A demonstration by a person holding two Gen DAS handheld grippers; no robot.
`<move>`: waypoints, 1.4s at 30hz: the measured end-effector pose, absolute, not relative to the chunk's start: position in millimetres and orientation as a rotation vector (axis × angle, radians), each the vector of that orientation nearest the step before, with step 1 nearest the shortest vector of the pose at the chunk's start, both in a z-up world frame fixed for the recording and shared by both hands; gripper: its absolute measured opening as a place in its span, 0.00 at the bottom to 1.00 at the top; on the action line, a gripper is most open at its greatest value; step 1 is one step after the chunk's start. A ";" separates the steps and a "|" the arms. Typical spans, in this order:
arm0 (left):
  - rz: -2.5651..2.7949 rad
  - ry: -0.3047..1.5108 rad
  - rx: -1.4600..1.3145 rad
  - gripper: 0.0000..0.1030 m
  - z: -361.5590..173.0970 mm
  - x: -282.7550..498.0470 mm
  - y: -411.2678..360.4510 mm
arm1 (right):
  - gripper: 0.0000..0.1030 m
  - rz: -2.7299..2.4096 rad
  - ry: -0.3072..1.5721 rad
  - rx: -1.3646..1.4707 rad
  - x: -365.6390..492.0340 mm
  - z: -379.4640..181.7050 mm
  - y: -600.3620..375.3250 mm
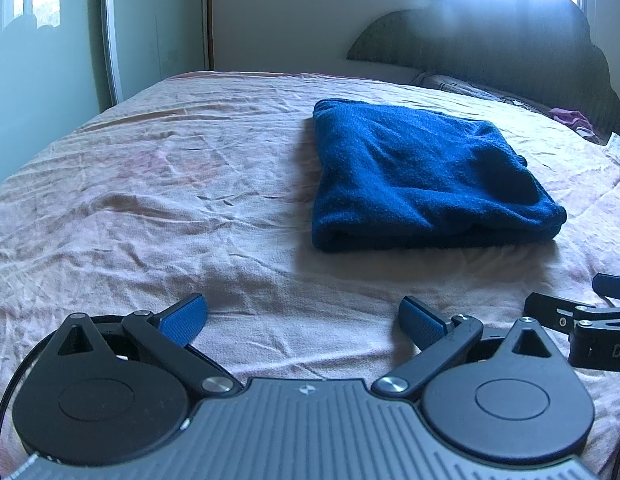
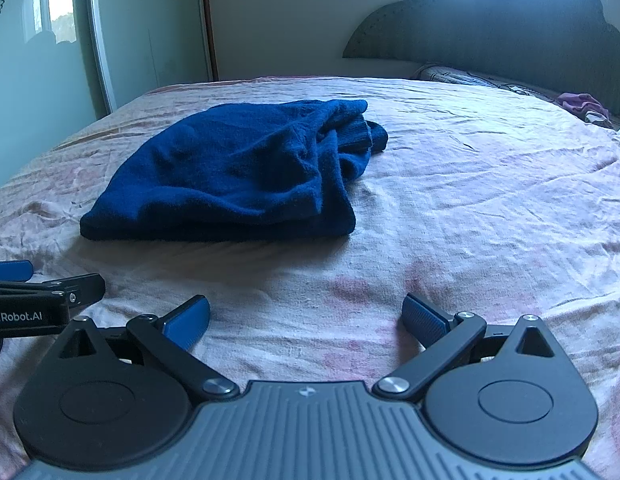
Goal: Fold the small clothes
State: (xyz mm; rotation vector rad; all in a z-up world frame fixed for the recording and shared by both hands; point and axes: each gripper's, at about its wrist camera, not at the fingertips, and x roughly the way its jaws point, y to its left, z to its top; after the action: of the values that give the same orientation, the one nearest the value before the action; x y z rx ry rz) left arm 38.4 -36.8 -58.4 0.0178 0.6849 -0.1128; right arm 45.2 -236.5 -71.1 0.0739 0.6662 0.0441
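Folded blue garment (image 1: 421,176) lying mid-bed on wrinkled pink sheet (image 1: 150,184), left gripper (image 1: 304,320) and right gripper (image 2: 306,320) hovering short of its near edge, fingers spreading wide, gripping nothing, bare sheet surrounding the garment

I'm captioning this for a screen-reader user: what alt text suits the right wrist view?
A folded blue garment lies on a wrinkled pink bedsheet, ahead and left of the open, empty right gripper. The left gripper shows at the left edge.
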 end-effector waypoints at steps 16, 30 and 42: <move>-0.113 0.685 0.017 1.00 -58.4 38.5 -36.6 | 1.00 0.046 0.660 0.087 44.1 -70.6 -238.2; -0.113 0.685 0.017 1.00 -58.4 38.8 -36.6 | 1.00 0.044 0.662 0.084 44.0 -70.5 -237.7; -0.115 0.685 0.013 1.00 -58.2 38.8 -37.1 | 1.00 0.043 0.664 0.080 44.4 -70.7 -237.6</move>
State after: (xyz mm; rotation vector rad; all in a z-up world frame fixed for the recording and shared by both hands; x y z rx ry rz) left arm 38.8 -37.1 -58.2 0.0129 0.6845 -0.1154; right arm 44.4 -237.6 -70.7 0.0799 0.6636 0.0428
